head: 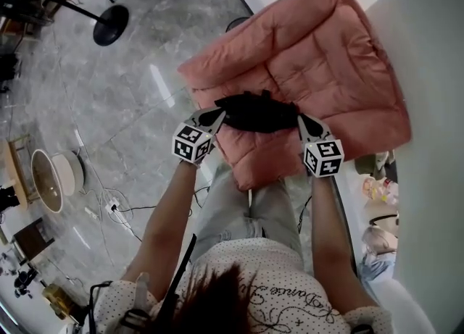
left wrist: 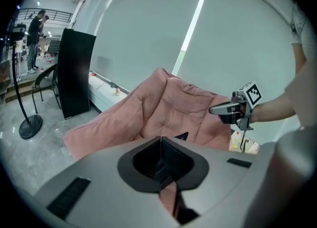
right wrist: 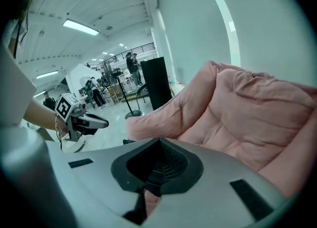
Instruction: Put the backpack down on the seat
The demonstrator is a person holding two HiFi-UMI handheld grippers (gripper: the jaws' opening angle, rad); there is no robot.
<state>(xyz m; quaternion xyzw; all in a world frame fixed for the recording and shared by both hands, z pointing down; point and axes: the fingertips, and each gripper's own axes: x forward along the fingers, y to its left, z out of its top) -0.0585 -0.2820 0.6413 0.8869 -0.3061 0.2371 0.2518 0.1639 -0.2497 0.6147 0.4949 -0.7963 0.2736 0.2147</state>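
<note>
A black backpack (head: 257,111) lies slumped on the front part of a pink padded seat (head: 326,57). My left gripper (head: 216,116) has its tips on the backpack's left end, and my right gripper (head: 304,122) has its tips on the right end. Both pairs of jaws are closed together, pinching the black fabric. In the left gripper view the closed left gripper (left wrist: 161,140) points at the seat (left wrist: 168,108), with a scrap of backpack (left wrist: 181,136) just past the tip. In the right gripper view the closed right gripper (right wrist: 159,140) points along the seat (right wrist: 247,118).
On the grey marble floor stand a black round stand base (head: 110,24), a white round device (head: 54,177) and loose cables (head: 116,209). A black panel (left wrist: 74,73) stands left of the seat. Bags (head: 377,188) lie by the white wall at the right.
</note>
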